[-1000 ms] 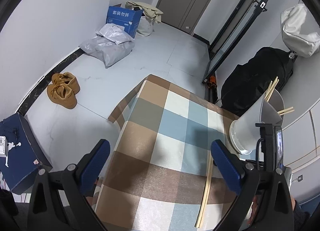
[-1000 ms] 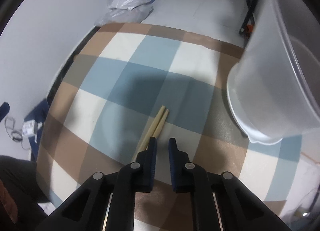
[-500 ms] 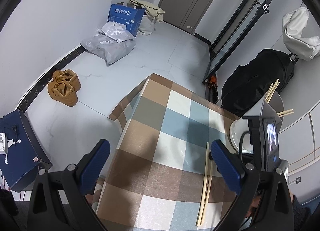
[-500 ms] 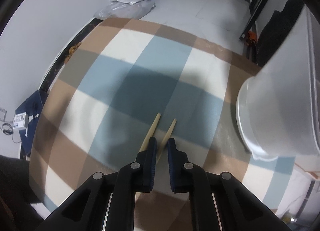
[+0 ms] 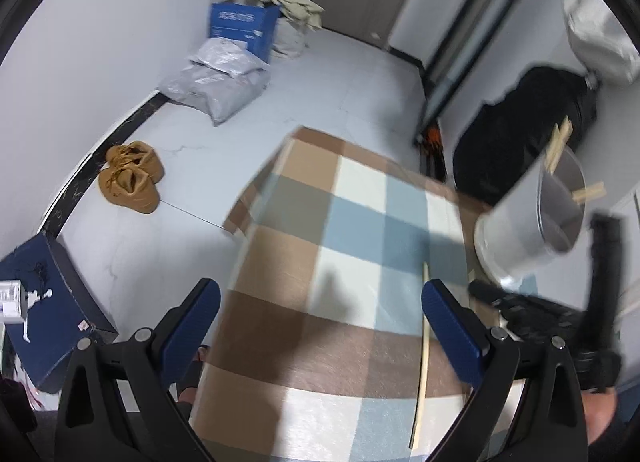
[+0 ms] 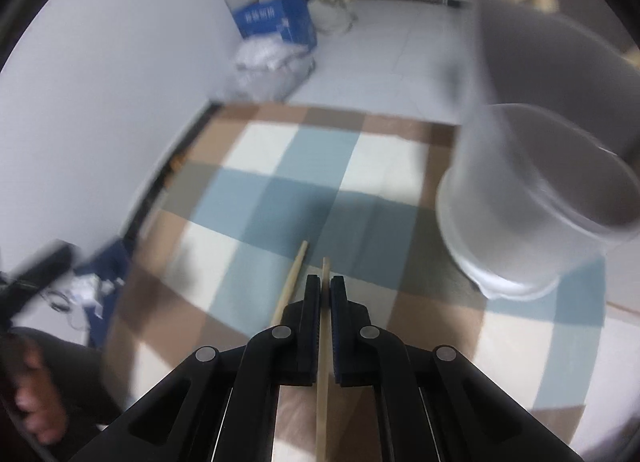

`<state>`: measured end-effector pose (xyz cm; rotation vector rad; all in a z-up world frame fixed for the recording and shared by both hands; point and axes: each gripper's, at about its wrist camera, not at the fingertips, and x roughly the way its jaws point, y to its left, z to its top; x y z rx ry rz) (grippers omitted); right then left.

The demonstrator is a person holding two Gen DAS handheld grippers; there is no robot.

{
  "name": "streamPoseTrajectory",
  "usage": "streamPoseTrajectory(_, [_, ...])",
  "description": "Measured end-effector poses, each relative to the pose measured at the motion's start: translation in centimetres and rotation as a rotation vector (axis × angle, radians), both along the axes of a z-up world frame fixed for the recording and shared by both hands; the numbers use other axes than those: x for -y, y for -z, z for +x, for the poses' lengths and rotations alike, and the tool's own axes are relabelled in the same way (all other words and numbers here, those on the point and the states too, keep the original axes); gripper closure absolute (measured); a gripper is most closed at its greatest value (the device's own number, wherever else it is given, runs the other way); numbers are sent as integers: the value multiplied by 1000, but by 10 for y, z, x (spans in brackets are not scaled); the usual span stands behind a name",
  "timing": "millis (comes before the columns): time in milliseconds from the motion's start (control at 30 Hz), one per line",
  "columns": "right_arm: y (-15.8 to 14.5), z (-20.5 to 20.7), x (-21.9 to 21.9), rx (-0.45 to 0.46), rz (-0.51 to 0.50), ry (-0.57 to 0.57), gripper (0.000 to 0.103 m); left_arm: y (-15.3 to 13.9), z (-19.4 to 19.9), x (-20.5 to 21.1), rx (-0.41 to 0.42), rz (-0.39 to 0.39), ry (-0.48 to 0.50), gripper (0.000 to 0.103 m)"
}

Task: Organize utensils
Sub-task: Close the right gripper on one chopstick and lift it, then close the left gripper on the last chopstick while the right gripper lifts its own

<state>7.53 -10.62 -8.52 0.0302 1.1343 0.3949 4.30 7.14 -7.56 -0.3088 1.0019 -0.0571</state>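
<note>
My right gripper (image 6: 325, 282) is shut on a wooden chopstick (image 6: 325, 267) that runs back between its fingers, lifted a little above the checked tablecloth (image 6: 288, 190). A second chopstick (image 6: 291, 276) lies on the cloth just to its left; it also shows in the left wrist view (image 5: 424, 342). A translucent plastic cup (image 6: 532, 198) stands to the right and holds several chopsticks (image 5: 558, 146). My left gripper (image 5: 320, 326) is open and empty above the near side of the table. The right gripper's body (image 5: 560, 322) shows at the right of the left wrist view.
On the floor lie brown shoes (image 5: 130, 178), grey bags (image 5: 216, 82), a blue carton (image 5: 242, 24) and a dark blue box (image 5: 40, 302). A black bag (image 5: 524, 130) stands behind the table by the wall.
My right gripper has closed on one chopstick and lifted it off the cloth, apart from the other. The left gripper stayed open and shifted slightly.
</note>
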Motion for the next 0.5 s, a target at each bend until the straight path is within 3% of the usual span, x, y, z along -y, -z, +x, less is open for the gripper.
streamPoseTrajectory(300, [-41,-36,85,104,256,157,99,18,13,63,-105,121,179,5])
streamPoseTrajectory(500, [-46,-49,132,142,369,252,99,37,18,92,-185,217,242,25])
